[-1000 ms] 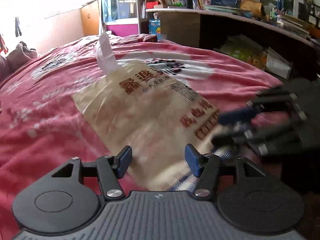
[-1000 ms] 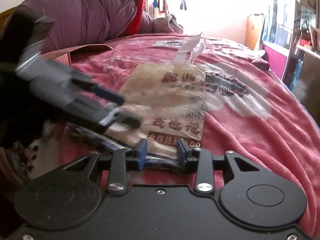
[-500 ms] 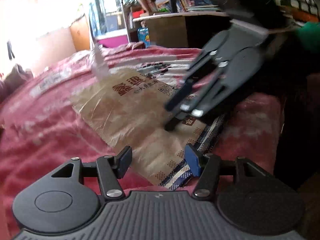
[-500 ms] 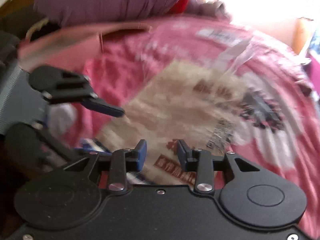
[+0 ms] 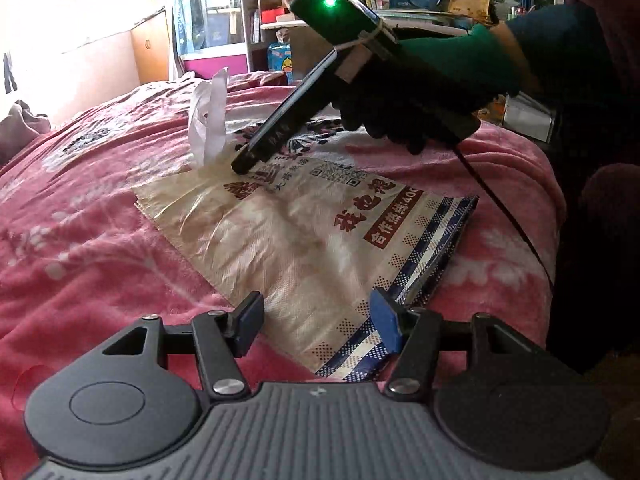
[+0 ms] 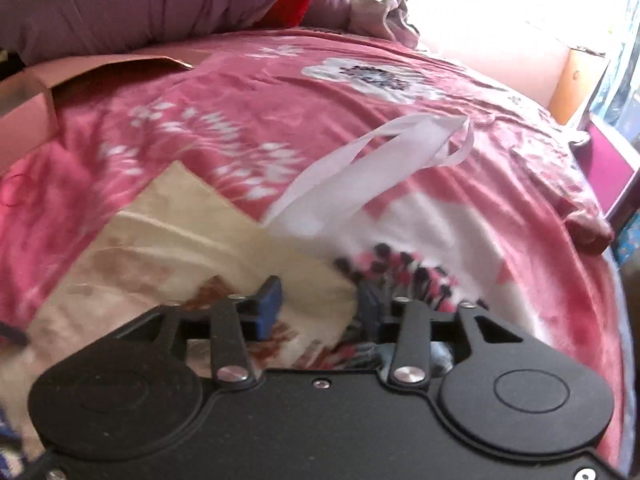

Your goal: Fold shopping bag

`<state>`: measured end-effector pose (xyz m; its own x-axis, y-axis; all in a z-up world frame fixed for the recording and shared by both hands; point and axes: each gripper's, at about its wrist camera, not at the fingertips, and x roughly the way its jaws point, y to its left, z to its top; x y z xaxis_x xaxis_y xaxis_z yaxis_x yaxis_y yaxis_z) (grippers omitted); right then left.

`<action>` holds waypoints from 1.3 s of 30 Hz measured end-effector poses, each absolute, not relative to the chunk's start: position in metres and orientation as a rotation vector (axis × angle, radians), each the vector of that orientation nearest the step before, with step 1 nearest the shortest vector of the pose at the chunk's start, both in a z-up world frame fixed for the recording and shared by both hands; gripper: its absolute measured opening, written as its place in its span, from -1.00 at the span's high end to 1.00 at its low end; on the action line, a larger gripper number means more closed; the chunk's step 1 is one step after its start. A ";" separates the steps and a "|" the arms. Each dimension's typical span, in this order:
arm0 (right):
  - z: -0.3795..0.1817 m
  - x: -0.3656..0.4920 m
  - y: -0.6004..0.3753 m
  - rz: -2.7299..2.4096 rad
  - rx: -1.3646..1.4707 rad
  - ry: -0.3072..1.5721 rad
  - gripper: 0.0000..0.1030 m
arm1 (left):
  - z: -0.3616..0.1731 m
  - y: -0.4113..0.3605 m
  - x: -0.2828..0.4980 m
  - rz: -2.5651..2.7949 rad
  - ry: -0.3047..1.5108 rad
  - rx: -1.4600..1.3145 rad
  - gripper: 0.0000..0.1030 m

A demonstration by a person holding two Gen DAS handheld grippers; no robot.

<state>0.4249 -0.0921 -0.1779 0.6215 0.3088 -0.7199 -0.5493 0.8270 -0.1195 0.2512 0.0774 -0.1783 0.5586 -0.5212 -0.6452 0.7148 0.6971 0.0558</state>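
A cream woven shopping bag (image 5: 304, 240) with red lettering and a blue checked bottom lies flat on the pink floral bedspread (image 5: 80, 240). Its white handles (image 5: 210, 120) stand up at the far end. My left gripper (image 5: 316, 320) is open, just above the bag's bottom edge. My right gripper (image 6: 318, 308) is open over the bag's top corner (image 6: 200, 240), near the white handles (image 6: 360, 168). In the left wrist view its fingertips (image 5: 244, 164) rest on the bag near the handles.
A purple quilt (image 6: 140, 0) and a cardboard box (image 6: 28, 108) lie at the far side of the bed. A cluttered desk and shelves (image 5: 420, 8) stand beyond the bed's edge. A cable (image 5: 500, 208) trails from the right gripper.
My right gripper has swept from the bag's bottom end across to its top end by the handles. The left gripper has stayed near the bottom edge.
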 end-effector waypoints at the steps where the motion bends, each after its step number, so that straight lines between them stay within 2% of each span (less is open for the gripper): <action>1: -0.175 0.426 -0.092 0.485 -0.342 0.752 0.14 | -0.178 0.077 0.251 -0.743 0.643 0.331 -0.14; 2: -0.172 0.426 -0.092 0.471 -0.357 0.747 0.15 | -0.178 0.077 0.250 -0.742 0.644 0.332 -0.14; 4: -0.157 0.408 -0.102 0.484 -0.334 0.723 0.34 | -0.178 0.077 0.249 -0.732 0.642 0.333 -0.16; 11: -0.126 0.308 -0.127 0.589 -0.345 0.635 0.34 | -0.178 0.080 0.252 -0.690 0.657 0.290 -0.27; 14: -0.128 0.253 -0.123 0.673 -0.435 0.586 0.34 | -0.177 0.079 0.252 -0.682 0.655 0.289 -0.27; 18: -0.150 0.204 -0.113 0.740 -0.695 0.533 0.38 | -0.177 0.080 0.247 -0.680 0.620 0.282 -0.27; 23: -0.160 0.195 -0.118 0.790 -0.807 0.495 0.40 | -0.172 0.083 0.236 -0.691 0.571 0.290 -0.27; 28: -0.164 0.191 -0.121 0.821 -0.889 0.492 0.40 | -0.157 0.089 0.207 -0.802 0.494 0.432 -0.28; 31: -0.167 0.193 -0.124 0.837 -0.895 0.527 0.39 | -0.165 0.088 0.196 -0.767 0.586 0.572 -0.28; 34: -0.173 0.189 -0.111 0.793 -0.942 0.544 0.30 | -0.177 0.087 0.193 -0.727 0.641 0.614 -0.28; 35: -0.174 0.188 -0.108 0.772 -0.940 0.548 0.11 | -0.179 0.086 0.194 -0.709 0.654 0.586 -0.28; 36: -0.175 0.190 -0.103 0.723 -0.942 0.553 0.01 | -0.179 0.086 0.195 -0.702 0.660 0.575 -0.28; 39: -0.173 0.196 -0.104 0.716 -0.903 0.578 -0.01 | -0.183 0.089 0.193 -0.724 0.625 0.572 -0.28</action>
<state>0.1965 -0.1042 -0.1733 0.6317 0.3068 -0.7119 -0.7606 0.4226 -0.4928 0.1933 0.0886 -0.1829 0.5882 -0.4219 -0.6900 0.7441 0.6166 0.2573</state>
